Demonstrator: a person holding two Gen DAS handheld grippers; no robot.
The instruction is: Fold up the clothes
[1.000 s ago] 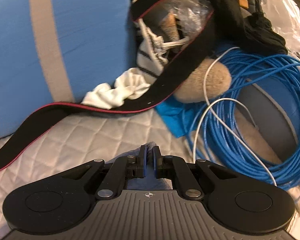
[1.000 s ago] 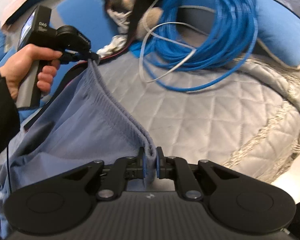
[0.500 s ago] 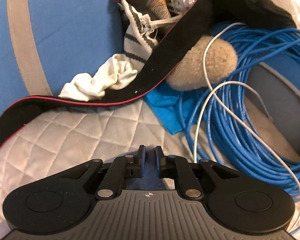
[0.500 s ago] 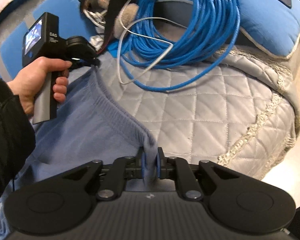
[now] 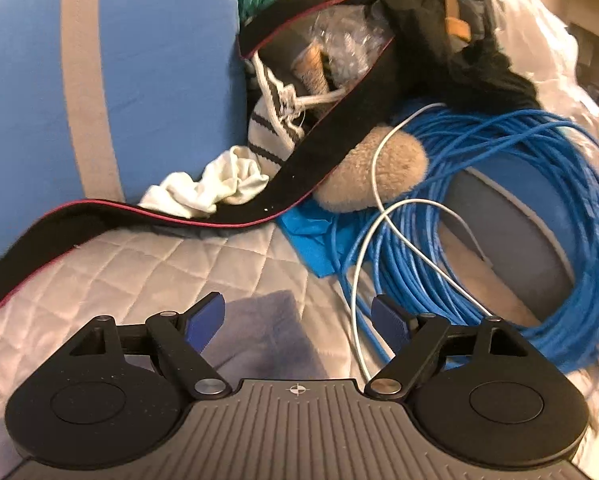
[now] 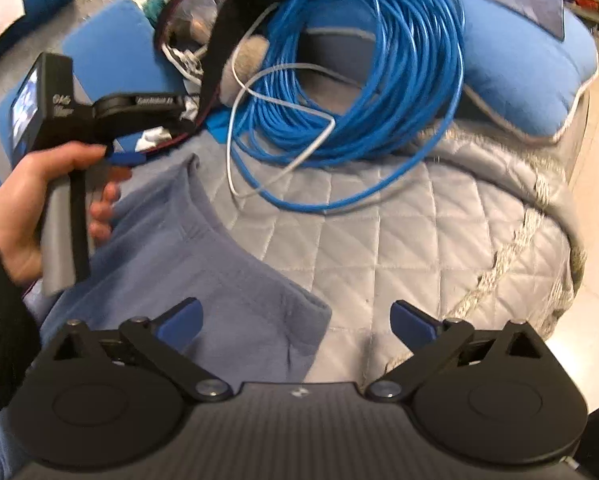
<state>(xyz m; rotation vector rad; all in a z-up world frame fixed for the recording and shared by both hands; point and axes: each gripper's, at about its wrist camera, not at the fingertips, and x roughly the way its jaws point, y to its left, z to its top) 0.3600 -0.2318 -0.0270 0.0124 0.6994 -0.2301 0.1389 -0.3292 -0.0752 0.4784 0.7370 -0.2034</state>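
Observation:
A grey-blue garment (image 6: 203,264) with a ribbed waistband lies spread on the grey quilted bed cover (image 6: 399,248). My right gripper (image 6: 295,322) is open, its jaws wide apart just above the garment's near corner, touching nothing. In the right wrist view a hand holds my left gripper (image 6: 125,158) above the garment's far corner. The left gripper (image 5: 299,318) is open too; a corner of the garment (image 5: 267,320) lies flat on the quilt (image 5: 147,268) between and below its blue pads (image 5: 203,316).
A large coil of blue cable (image 6: 363,92) with a white cord (image 6: 259,128) lies just beyond the garment. A black red-edged strap (image 5: 235,208), white cloth (image 5: 207,190), tan plush piece (image 5: 375,176) and blue pillows (image 5: 139,72) crowd the back. The bed edge (image 6: 555,264) drops off at right.
Both grippers were shut on the garment's waistband, holding it stretched between them. Both have opened and let go, and the garment now lies flat on the quilt.

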